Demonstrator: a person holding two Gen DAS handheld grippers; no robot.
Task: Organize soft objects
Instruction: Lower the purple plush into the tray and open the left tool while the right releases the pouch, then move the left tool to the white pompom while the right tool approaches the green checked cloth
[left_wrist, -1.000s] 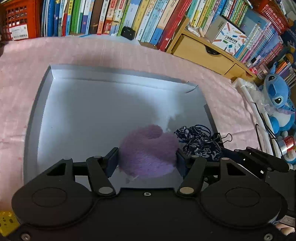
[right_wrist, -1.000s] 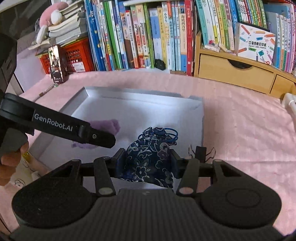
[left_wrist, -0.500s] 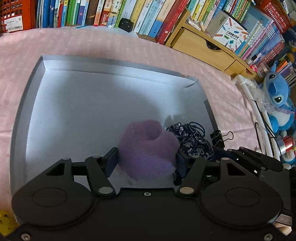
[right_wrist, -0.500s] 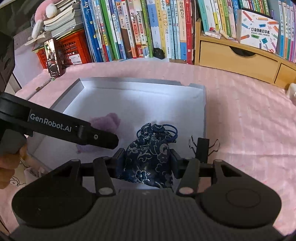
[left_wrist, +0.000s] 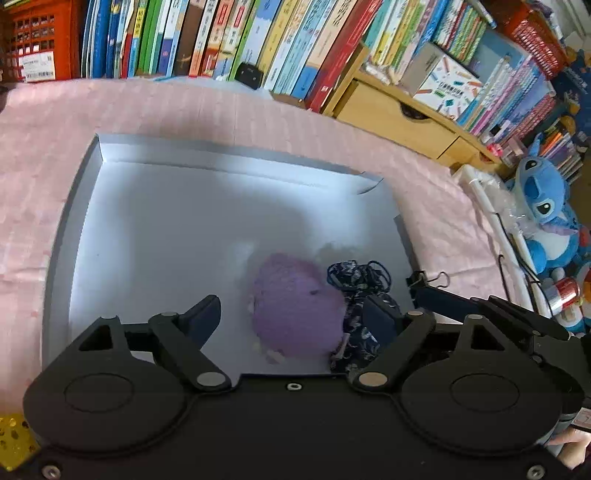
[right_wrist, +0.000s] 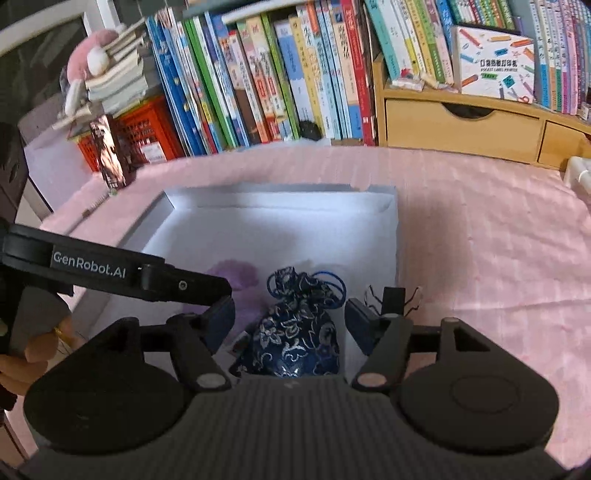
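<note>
Pouch (right_wrist: 297, 332) & purple fluff (left_wrist: 295, 314) lie side by side at tray's (left_wrist: 166, 221) near right – both light, squashy, best pinched mid-body – w/ left gripper (left_wrist: 291, 317) & right gripper (right_wrist: 290, 323) both spread apart, gripping nothing.

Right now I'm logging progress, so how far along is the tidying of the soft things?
Nearly done, it seems. The purple fuzzy piece and the navy floral pouch both lie side by side in the grey tray. Nothing is in hand: the left gripper and right gripper both stand open around them. Left: drawing both grippers back. A binder clip sits by the tray's right edge.
</note>
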